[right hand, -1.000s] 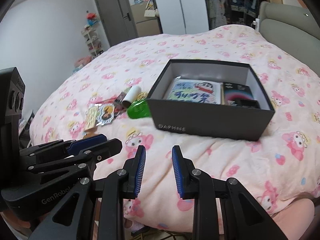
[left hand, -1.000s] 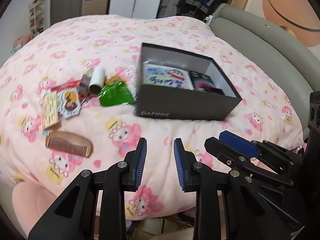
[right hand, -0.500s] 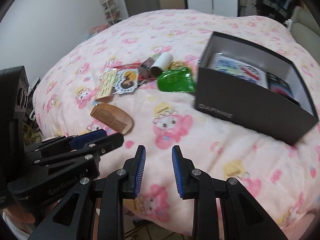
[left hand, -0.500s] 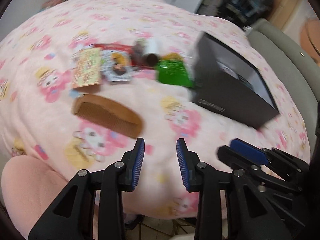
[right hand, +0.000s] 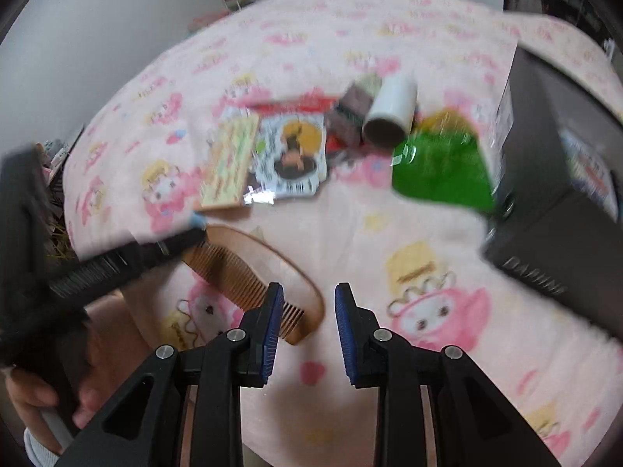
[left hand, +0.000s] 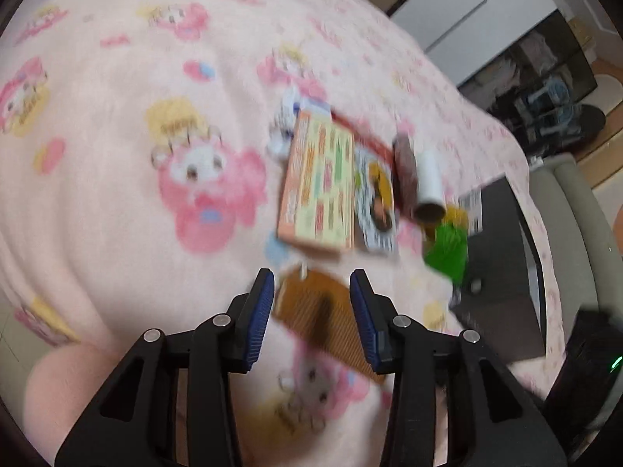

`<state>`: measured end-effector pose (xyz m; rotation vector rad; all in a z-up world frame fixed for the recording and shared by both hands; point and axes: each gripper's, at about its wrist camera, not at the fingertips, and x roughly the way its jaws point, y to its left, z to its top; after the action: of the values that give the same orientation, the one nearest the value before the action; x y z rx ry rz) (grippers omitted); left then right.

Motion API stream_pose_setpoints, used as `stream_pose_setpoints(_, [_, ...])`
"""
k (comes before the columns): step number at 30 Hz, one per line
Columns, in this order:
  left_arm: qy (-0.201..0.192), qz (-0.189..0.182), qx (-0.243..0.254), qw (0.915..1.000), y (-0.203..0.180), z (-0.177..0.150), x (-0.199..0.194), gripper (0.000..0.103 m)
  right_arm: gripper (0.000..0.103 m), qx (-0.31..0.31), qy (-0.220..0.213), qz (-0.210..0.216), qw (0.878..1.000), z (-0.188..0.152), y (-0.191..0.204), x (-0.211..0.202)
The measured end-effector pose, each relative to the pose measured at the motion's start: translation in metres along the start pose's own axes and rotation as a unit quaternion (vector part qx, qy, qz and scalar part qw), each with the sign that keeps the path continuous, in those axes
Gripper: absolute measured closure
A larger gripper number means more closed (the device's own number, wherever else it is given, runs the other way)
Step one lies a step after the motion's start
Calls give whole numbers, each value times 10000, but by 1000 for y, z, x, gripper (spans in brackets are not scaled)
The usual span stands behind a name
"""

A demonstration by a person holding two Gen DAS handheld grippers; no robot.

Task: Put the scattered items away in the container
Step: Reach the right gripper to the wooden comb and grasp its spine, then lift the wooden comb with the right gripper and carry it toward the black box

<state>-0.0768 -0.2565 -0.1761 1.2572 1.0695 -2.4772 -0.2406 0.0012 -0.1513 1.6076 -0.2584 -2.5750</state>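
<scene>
The left gripper (left hand: 311,295) hangs over the wooden comb (left hand: 315,305), jaws just widened to straddle it and the pads not yet pressing, apparently lining up a pick. The right gripper (right hand: 309,313) waits narrow and empty beside the comb's far end. Beyond lie a card packet (right hand: 227,167), sticker sheet (right hand: 290,157), white tube (right hand: 389,111) and green pouch (right hand: 440,167), clustered just beside the dark box (right hand: 553,210) that should receive them.
</scene>
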Motion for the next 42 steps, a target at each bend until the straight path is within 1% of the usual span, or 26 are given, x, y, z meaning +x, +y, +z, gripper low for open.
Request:
stream_pose_setpoints(1, [-12,-26,-19,10000,2,2,2,62,79,108,44,-38,9999,-3,-2,4])
stream_pose_setpoints(2, [68,-19,-40,10000,3,3,6,60,79,240,95,-9,9997,-7,-4,7])
stream_pose_setpoints(4, [356,156,-144,9991,8,2,21,61,78,383,169,150,9990,-14,-6,12])
stream_pose_setpoints(5, [464,244,-157,9985,9,1,27,62,76,417,233,192,9987,-18,-7,16])
stream_pose_setpoints(7, [467,329,19,9984,4,-1,29,62,74,433,336,141,9984,-21,-7,24])
stream_pose_setpoints(9, [534,223,299,9979,-7,-7,29,63,74,501,293,180,9982,-24,-9,25])
stream_pose_setpoints(11, [625,122,566,9964,-17,-14,29,64,74,504,41,337,9982,-26,-7,12])
stream_pose_setpoints(12, [741,4,682,9949,-22,-19,30,64,74,462,-54,342,9983,-26,-7,7])
stream_pose_setpoints(13, [918,-205,774,9926,-27,-25,34,64,74,406,-136,310,9986,-27,-6,1])
stream_pose_setpoints(15, [1051,-373,862,9900,-33,-31,34,64,74,375,-228,229,9988,-29,-8,-8])
stream_pose_setpoints(17, [903,-267,867,9918,-37,-33,29,64,74,510,-262,158,9982,-34,-15,-14])
stream_pose_setpoints(18, [814,-240,794,9932,-36,-30,27,64,74,576,-247,145,9979,-36,-20,-14])
stream_pose_setpoints(21, [521,-186,361,9978,-19,-20,21,64,74,756,-103,149,9970,-40,-30,-7])
stream_pose_setpoints(23, [367,-182,148,9991,-9,-14,18,64,74,790,-18,187,9967,-38,-30,0])
stream_pose_setpoints(25, [312,-211,211,9991,-10,-11,19,75,74,764,10,210,9969,-38,-28,1])
stream_pose_setpoints(26, [304,-166,331,9989,-13,-11,20,80,74,740,17,216,9970,-38,-26,1])
stream_pose_setpoints(28, [403,-100,554,9976,-21,-15,25,81,74,727,27,200,9972,-38,-24,-1])
stream_pose_setpoints(30, [621,-27,755,9952,-27,-19,34,81,74,743,-16,153,9971,-38,-24,-4])
stream_pose_setpoints(32, [759,41,851,9935,-30,-22,40,81,74,807,-56,61,9967,-38,-29,-6])
stream_pose_setpoints(34, [702,71,807,9942,-30,-23,39,78,74,940,-30,-44,9956,-39,-38,-6])
stream_pose_setpoints(35, [641,27,747,9951,-28,-21,36,70,74,1022,3,-88,9947,-39,-42,-4])
stream_pose_setpoints(36, [581,7,691,9959,-26,-19,35,66,74,1072,29,-105,9942,-39,-45,-3])
stream_pose_setpoints(38, [626,120,688,9956,-27,-19,39,66,73,1109,93,-88,9937,-38,-46,0])
stream_pose_setpoints(40, [754,194,858,9933,-32,-22,45,67,71,1037,82,8,9946,-35,-43,4])
stream_pose_setpoints(42, [836,106,1110,9902,-39,-28,44,66,68,951,45,100,9954,-33,-40,8])
